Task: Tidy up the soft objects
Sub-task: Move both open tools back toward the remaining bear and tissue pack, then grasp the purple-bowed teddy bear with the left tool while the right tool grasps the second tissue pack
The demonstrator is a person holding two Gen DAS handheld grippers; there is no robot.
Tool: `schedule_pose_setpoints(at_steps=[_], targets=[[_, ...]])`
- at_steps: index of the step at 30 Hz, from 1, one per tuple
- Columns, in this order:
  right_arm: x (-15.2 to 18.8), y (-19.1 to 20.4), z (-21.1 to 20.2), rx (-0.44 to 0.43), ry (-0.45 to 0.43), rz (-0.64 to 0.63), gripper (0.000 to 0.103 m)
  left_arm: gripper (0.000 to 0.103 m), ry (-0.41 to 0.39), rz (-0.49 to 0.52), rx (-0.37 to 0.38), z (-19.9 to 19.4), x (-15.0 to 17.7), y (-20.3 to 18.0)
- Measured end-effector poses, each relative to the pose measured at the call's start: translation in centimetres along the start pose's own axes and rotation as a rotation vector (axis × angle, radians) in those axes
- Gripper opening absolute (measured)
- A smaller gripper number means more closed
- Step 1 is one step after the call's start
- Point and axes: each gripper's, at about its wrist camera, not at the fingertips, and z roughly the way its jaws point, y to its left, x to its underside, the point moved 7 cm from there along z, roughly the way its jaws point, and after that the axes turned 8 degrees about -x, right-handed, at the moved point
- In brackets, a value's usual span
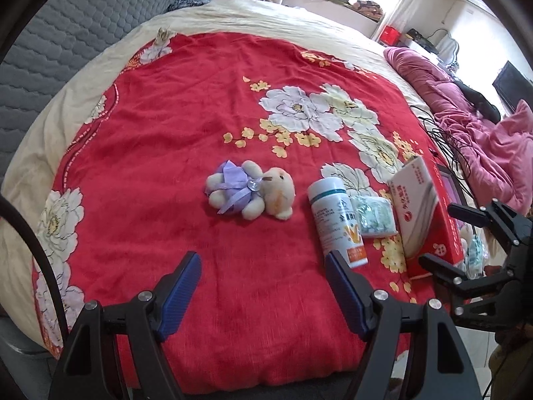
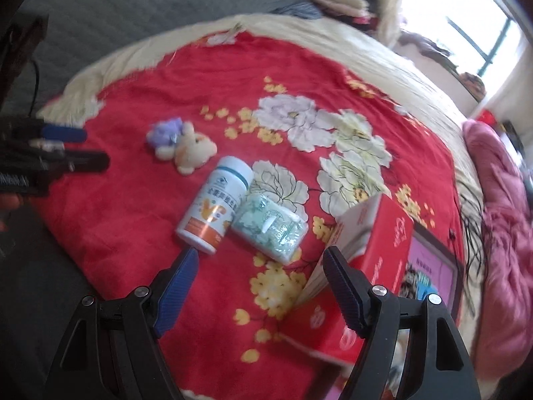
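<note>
Both grippers' jaws wide, empty; red box [image 2: 376, 243] cut off, right view blurred

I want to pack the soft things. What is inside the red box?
The red box stands open with its lid raised, but its inside is hidden by its wall and the right gripper's fingers.

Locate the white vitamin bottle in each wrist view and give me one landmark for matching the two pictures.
Left wrist view: the white vitamin bottle lies right of centre, just beyond the left gripper's right finger.
Right wrist view: the bottle lies left of centre, beyond the right gripper's left finger.
Shared landmark: the green tissue pack lying against its right side.
</note>
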Motion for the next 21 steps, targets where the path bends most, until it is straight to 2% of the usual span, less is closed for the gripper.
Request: schedule_pose_setpoints(at_steps=[5,8,10,12,15,21], targets=[[-0.4,-1.1,3.3,-0.044,0.082,-0.057,0.079,0.076,0.027,0.023,-0.015,2.4,-1.2,-0.2],[-0.8,-1.7,4.8,-0.072,0.12,-0.1,0.079,0.081,0.045,0.048,-0.014,4.0,-2.1,-0.4],[-0.9,-1.8,5.9,-0.095,0.156,-0.129,0.079,0.081,0.075,0.037,0.008,5.4,-2.6,-0.1],[-0.9,-1.8,7.0,-0.096,0.189,-0.161,0.079,0.081,0.091,0.022,0.0,6.6,-3.1,0.5],[-1.3,-2.0,7.9,-0.09,0.204,-0.19,0.079,0.081,0.102,-0.012,-0.013,7.8,-4.0,1.6],[-2.1,-2.1,8.2,-0.113,0.178,-0.19,0.079,0.081,0.107,-0.085,0.048,9.1,-5.8,2.8]])
